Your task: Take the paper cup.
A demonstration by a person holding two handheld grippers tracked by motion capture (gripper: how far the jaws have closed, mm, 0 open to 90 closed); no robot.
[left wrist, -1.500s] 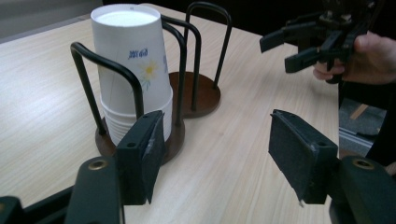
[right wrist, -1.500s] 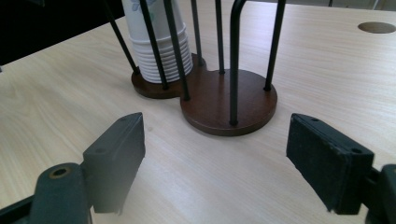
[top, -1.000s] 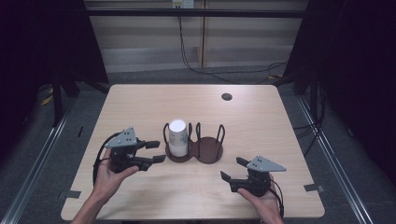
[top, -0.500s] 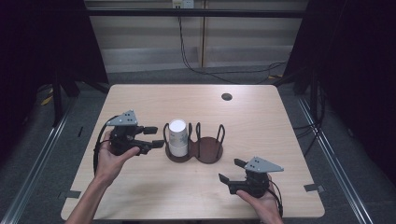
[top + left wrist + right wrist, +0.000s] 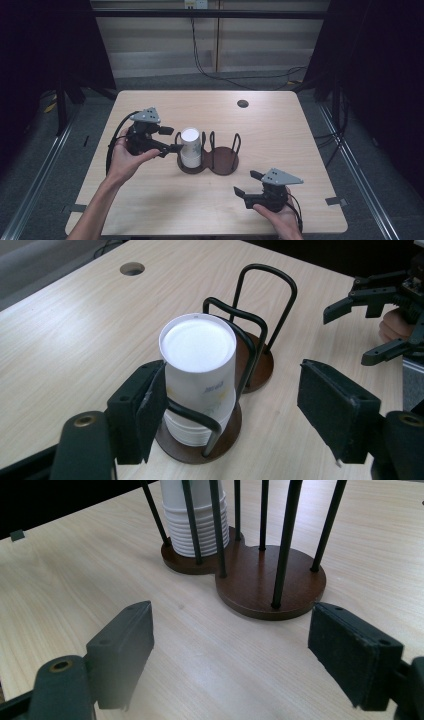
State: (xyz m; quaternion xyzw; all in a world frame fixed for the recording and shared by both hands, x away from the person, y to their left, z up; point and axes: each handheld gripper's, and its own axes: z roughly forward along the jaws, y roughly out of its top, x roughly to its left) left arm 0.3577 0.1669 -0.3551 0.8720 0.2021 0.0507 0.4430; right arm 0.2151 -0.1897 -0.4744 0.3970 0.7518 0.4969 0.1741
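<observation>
A stack of white paper cups (image 5: 190, 146) stands upside down in the left slot of a two-slot holder (image 5: 223, 159) with a brown base and black wire loops; the right slot is empty. My left gripper (image 5: 173, 140) is open just left of the stack. In the left gripper view the cups (image 5: 198, 365) rise between the jaws of the left gripper (image 5: 243, 412), with the left pad (image 5: 152, 407) close against the cup wall. My right gripper (image 5: 245, 182) is open low over the table, in front and to the right of the holder (image 5: 270, 580), nothing between its jaws.
A round cable hole (image 5: 243, 103) lies in the wooden table (image 5: 300, 145) at the back right. Black wire loops (image 5: 265, 300) stand around both slots. The right gripper (image 5: 350, 335) shows beyond the holder in the left gripper view. Dark floor and rails surround the table.
My left gripper has moved away from the front edge and right, up to the cup stack, staying open. The right gripper has barely shifted.
</observation>
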